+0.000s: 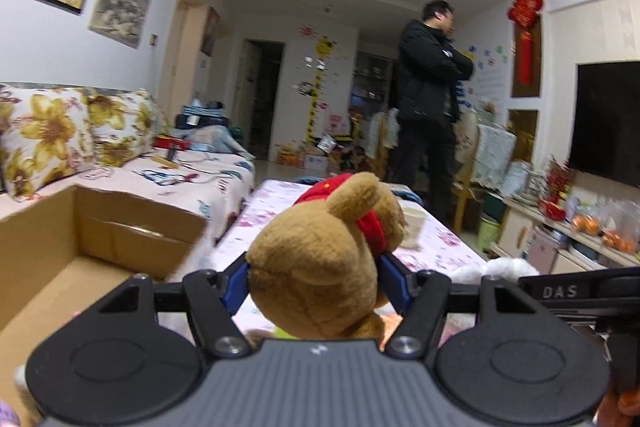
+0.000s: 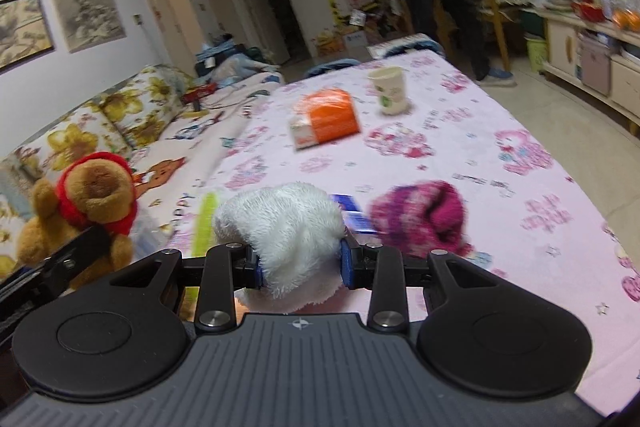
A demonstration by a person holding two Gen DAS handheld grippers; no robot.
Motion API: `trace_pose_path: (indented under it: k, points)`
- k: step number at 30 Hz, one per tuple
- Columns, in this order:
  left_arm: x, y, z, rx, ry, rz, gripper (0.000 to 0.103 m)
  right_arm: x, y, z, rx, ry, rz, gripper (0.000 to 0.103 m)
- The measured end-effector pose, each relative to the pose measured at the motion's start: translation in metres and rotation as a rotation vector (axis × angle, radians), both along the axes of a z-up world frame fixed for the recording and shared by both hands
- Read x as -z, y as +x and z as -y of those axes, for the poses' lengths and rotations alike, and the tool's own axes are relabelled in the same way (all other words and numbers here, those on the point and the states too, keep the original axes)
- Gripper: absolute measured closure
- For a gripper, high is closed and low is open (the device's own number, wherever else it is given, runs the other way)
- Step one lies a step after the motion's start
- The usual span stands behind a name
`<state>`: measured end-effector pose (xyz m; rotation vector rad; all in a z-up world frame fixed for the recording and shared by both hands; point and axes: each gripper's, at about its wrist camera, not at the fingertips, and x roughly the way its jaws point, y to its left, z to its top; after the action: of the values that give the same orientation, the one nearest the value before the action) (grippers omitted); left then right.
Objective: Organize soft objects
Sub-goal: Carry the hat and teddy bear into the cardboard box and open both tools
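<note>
The left gripper was spread about halfway and pinched a brown teddy bear in a red scarf, its blue pads pressing into the plush on both sides; the bear sat upright between the fingers, clear of the surface below. To the left of that gripper an open cardboard box stood against the sofa, which carried flowered cushions. Seen from the right wrist, the same bear hung at the far left, over the gap between sofa and table. The right gripper was drawn in as tight as it went around a white fluffy toy, whose fur bulged out above and below the blue pads. Just right of that toy a pink and purple knitted hat lay on the near part of the table, with a blue packet showing between the two. Further back, near the middle of the pink flowered tablecloth, lay an orange box, and to its right a paper cup stood upright toward the far edge. A person in dark clothes stood beyond the table's far end.
</note>
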<state>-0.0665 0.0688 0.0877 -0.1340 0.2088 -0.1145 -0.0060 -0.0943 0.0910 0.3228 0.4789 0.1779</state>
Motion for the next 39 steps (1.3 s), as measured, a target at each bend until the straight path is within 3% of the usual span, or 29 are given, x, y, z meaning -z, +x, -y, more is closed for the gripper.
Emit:
trace_pose_path:
  k: [16,21,29,31,33,34,36,37,39]
  points:
    - [-0.006,-0.010,-0.058,-0.363,-0.094,0.019,0.036,-0.023,0.022,-0.061,-0.226,-0.048,0.053,0.061]
    - [-0.005,-0.010,-0.085,-0.495,-0.139,-0.024,0.036,-0.030,0.032,-0.088,-0.308,-0.069,0.072,0.061]
    - [0.000,-0.014,-0.110,-0.610,-0.159,-0.082,0.037,-0.028,0.038,-0.115,-0.389,-0.108,0.077,0.059]
    - [0.001,-0.017,-0.114,-0.641,-0.164,-0.088,0.036,-0.025,0.043,-0.123,-0.403,-0.139,0.071,0.056]
    - [0.002,-0.018,-0.118,-0.660,-0.164,-0.091,0.033,-0.023,0.043,-0.125,-0.400,-0.163,0.070,0.038]
    - [0.002,-0.018,-0.119,-0.668,-0.162,-0.096,0.029,-0.023,0.045,-0.126,-0.398,-0.161,0.069,0.024]
    - [0.002,-0.018,-0.121,-0.678,-0.163,-0.106,0.026,-0.025,0.041,-0.122,-0.395,-0.135,0.070,0.016]
    - [0.002,-0.018,-0.121,-0.684,-0.162,-0.107,0.024,-0.026,0.041,-0.122,-0.381,-0.124,0.069,0.007]
    - [0.001,-0.018,-0.122,-0.698,-0.152,-0.102,0.019,-0.028,0.039,-0.120,-0.363,-0.104,0.075,0.004]
